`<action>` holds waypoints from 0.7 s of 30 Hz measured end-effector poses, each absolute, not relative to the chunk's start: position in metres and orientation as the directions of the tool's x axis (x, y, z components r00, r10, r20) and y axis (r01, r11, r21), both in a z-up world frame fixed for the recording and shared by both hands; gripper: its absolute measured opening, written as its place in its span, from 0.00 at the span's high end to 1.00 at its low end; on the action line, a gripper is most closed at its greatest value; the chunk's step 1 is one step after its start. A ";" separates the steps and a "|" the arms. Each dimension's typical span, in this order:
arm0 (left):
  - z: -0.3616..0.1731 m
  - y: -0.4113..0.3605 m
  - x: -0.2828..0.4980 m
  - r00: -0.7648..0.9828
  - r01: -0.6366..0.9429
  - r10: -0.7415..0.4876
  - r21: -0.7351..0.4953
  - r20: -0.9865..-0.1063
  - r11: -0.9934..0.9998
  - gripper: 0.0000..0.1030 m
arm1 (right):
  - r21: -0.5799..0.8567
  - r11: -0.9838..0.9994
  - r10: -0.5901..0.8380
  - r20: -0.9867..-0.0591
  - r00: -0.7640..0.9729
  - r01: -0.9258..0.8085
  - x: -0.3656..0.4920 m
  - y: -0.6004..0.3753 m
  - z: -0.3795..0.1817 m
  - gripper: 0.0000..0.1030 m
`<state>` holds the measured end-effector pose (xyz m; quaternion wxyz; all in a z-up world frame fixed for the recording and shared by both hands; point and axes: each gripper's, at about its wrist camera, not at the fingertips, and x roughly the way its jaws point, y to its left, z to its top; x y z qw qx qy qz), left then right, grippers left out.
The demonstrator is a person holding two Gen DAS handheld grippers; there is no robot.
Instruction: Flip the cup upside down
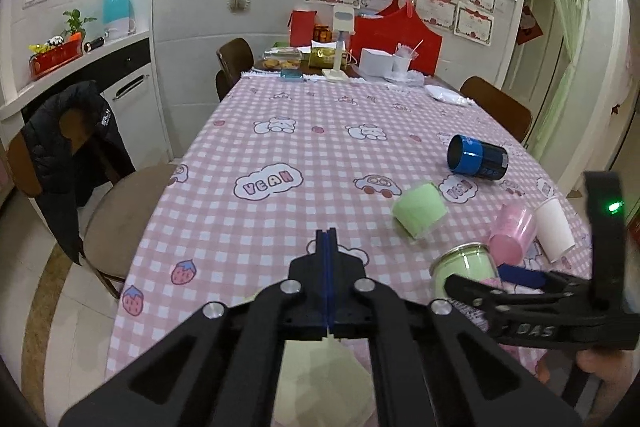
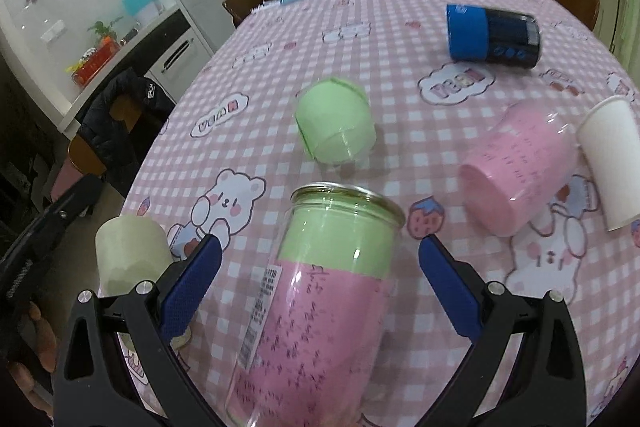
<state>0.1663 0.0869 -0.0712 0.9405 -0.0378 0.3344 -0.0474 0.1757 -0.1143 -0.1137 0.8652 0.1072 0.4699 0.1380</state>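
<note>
Clear plastic tumbler (image 2: 320, 307) with green and pink paper lining lies on the pink checked tablecloth (image 2: 400, 7), between the spread-apart blue fingers of the right gripper (image 2: 320, 247), untouched. Left gripper (image 1: 327, 239) is pressed closed on nothing, left of it.

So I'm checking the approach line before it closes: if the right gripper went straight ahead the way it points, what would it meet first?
The right gripper, jaws open, already straddles the clear green-and-pink cup lying between its fingers, so that comes first. Beyond its metal rim lies the green cup, though depth is hard to judge.
</note>
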 end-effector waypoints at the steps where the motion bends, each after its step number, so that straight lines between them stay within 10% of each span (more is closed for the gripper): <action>1: -0.071 0.088 0.167 0.776 0.062 -0.113 -0.103 -0.620 0.993 0.99 | 0.317 0.939 0.341 -0.788 0.513 -0.137 0.178 -0.114 -0.116 0.08; 7: -0.072 0.086 0.171 0.782 0.064 -0.103 -0.086 -0.614 0.994 0.99 | 0.345 0.932 0.355 -0.817 0.455 -0.108 0.191 -0.116 -0.133 0.31; 21: -0.073 0.087 0.175 0.797 0.030 -0.079 -0.091 -0.599 0.995 0.98 | 0.297 0.940 0.340 -0.759 0.555 -0.169 0.179 -0.122 -0.106 0.32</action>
